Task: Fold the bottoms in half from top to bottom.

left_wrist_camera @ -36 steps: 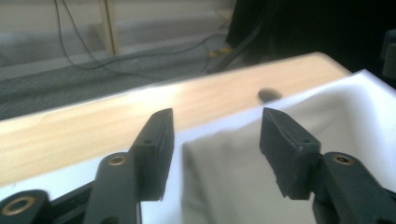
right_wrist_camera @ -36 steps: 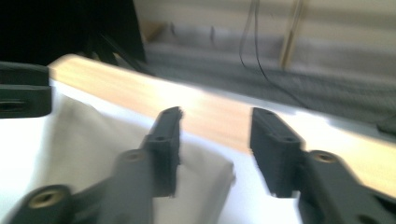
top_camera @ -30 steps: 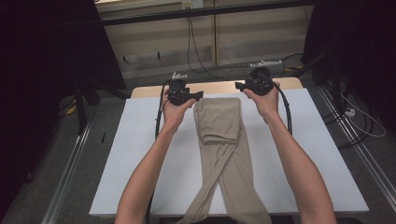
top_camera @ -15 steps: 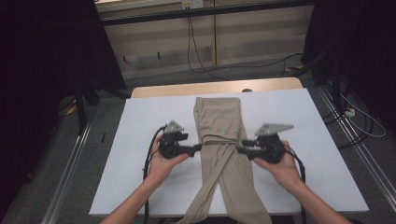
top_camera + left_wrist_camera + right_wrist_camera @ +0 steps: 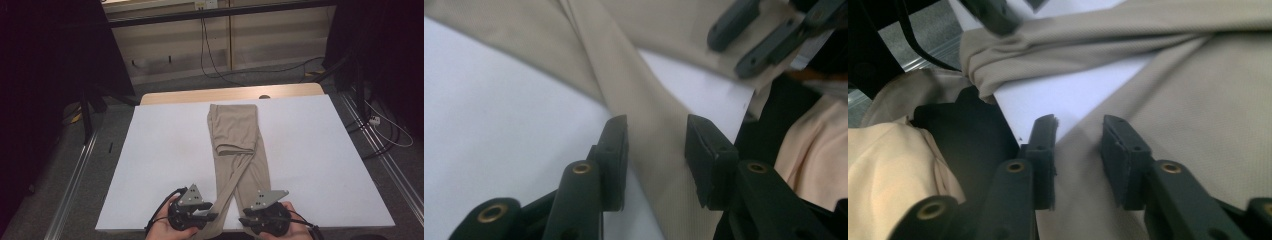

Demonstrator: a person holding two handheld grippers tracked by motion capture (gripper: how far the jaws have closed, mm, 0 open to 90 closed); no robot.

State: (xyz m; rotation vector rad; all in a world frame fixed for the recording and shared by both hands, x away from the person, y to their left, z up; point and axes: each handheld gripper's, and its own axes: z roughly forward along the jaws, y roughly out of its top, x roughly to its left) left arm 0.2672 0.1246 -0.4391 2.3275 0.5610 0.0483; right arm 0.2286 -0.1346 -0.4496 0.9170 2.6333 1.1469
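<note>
**Beige trousers lie along the table, a gripper at each leg end**

Beige trousers [image 5: 239, 150] of soft knit fabric lie lengthwise down the middle of a white rectangular table cover [image 5: 150, 160], waistband at the far end near the bare wooden table edge [image 5: 200, 96]. The upper part is folded flat; below it the two legs cross over each other and run to the near edge, where their ends hang over.

In the high view, the left black two-jaw gripper [image 5: 212, 216] sits at the near edge, held in a hand, pointing inward at the left-hand leg end. The right black two-jaw gripper [image 5: 243, 220] mirrors it on the other side, pointing at the right-hand leg end. The two grippers are near each other, with the leg ends between them.

In the left gripper view, the jaws stand apart with a strip of trouser leg [image 5: 659, 145] running between them; they have just been closing. The pads seem not to press on the cloth, though the blur makes this hard to judge. In the right gripper view, the jaws also stand apart, with fabric [image 5: 1083, 165] lying between and beneath them, and have just opened slightly; a gap shows on both sides of the cloth.
</note>
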